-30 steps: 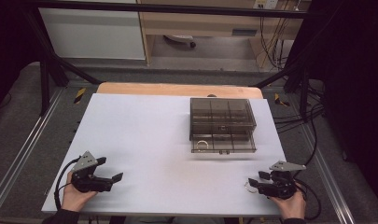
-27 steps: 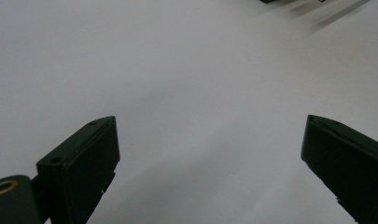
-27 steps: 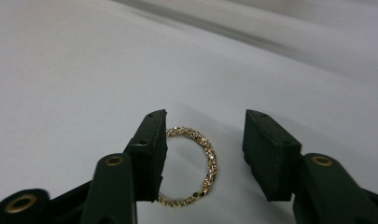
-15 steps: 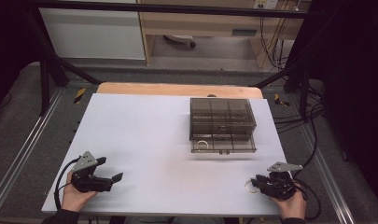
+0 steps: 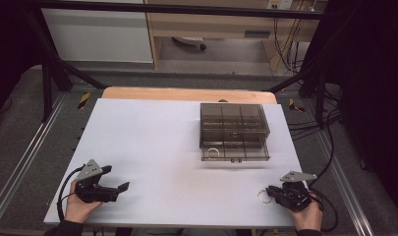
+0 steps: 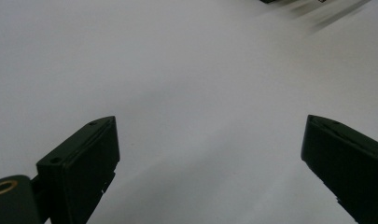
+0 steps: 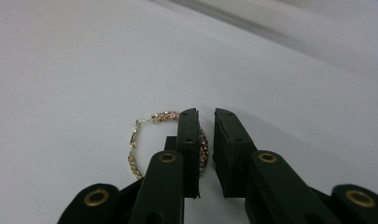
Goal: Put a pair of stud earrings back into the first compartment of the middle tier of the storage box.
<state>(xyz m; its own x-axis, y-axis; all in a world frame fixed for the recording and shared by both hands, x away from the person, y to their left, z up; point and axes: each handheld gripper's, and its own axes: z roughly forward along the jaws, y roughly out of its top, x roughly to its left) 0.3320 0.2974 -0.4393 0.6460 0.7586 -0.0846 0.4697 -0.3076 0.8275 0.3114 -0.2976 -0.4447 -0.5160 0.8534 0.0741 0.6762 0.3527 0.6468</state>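
In the high view, a smoky clear drawer box (image 5: 234, 130) is seen toward the far right of the white bench (image 5: 152, 142), its lower drawer pulled out with a ring-shaped item (image 5: 213, 152) inside. The left gripper (image 5: 119, 189) is held at the near left corner, the right gripper (image 5: 270, 193) at the near right corner, beside a gold hoop (image 5: 263, 196).

In the left gripper view, the jaws are spread wide over bare bench.

In the right gripper view, the right gripper's (image 7: 205, 135) jaws are nearly closed (a thin gap remains), with the hoop (image 7: 144, 140) lying against the left jaw; whether it is pinched cannot be told.

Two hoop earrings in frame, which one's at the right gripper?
The hoop earring on the table by the right gripper, at the near right edge. The other hoop lies in the organizer box's open drawer.
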